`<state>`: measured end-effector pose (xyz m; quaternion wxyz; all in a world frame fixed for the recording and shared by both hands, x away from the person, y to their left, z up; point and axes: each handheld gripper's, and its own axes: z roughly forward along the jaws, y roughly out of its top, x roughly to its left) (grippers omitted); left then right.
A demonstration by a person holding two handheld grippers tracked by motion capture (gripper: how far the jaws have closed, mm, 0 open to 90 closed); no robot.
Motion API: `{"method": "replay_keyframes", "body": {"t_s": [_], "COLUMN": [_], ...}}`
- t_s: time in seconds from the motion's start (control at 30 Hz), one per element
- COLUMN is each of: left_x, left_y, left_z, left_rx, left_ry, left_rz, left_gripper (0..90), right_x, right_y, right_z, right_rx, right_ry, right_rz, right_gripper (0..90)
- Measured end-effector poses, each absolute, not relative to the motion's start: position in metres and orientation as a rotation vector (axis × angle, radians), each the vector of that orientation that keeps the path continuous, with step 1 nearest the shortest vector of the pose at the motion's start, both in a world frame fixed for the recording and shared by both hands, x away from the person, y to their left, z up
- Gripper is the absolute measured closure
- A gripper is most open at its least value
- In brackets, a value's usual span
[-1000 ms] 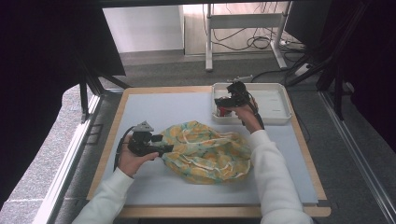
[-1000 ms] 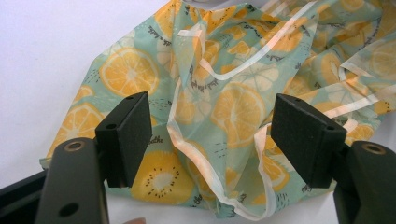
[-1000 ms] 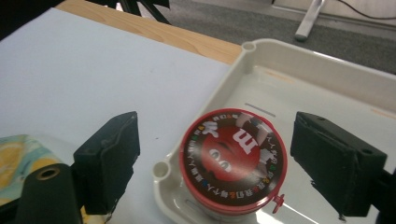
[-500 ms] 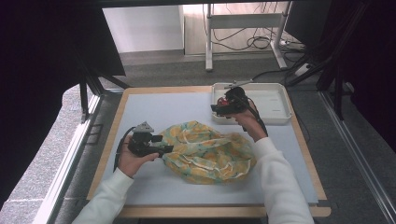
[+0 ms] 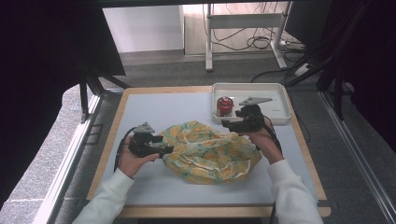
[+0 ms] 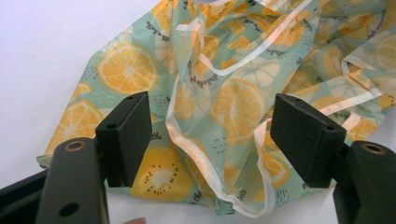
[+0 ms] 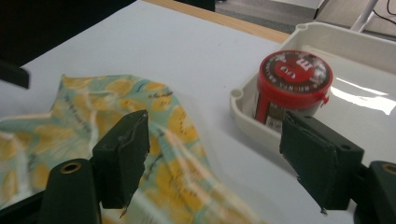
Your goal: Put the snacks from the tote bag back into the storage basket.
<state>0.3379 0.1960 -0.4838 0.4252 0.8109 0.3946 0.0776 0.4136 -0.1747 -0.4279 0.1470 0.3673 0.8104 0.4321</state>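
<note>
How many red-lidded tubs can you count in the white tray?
1. The red-lidded tub stands upright in the white tray, in its corner nearest the fruit-print bag. The right gripper covers part of the tray, so another could be hidden.

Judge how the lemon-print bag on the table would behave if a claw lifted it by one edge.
The lemon-print bag would probably droop and unfold: it lies crumpled in soft folds. It looks thin, even see-through, so likely very light. Its glossy film might slip between pads.

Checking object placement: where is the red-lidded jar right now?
In the high view the red-lidded jar stands upright in the white tray's near-left corner, just beyond the fruit-print bag.
</note>
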Motion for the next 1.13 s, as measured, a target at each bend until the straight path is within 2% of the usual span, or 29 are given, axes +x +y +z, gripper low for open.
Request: {"method": "replay_keyframes", "body": {"t_s": [0.23, 0.43, 1.13], "left_x": [0.338, 0.338, 0.337], "left_y": [0.195, 0.192, 0.192], "left_z": [-0.485, -0.487, -0.484], "left_rx": [2.036, 2.047, 2.043], "left_ry": [0.987, 0.982, 0.972], "left_rz": [0.192, 0.192, 0.21], "left_gripper": [29.7, 29.7, 29.9], "right_x": [0.368, 0.345, 0.338], "right_y": [-0.198, -0.214, -0.221], "right_z": [-0.434, -0.442, -0.44], "right_rx": [1.011, 1.005, 0.994], "right_ry": [2.301, 2.272, 2.225], "right_rz": [1.321, 1.37, 1.393], "right_gripper": [29.1, 30.9, 31.6]}}
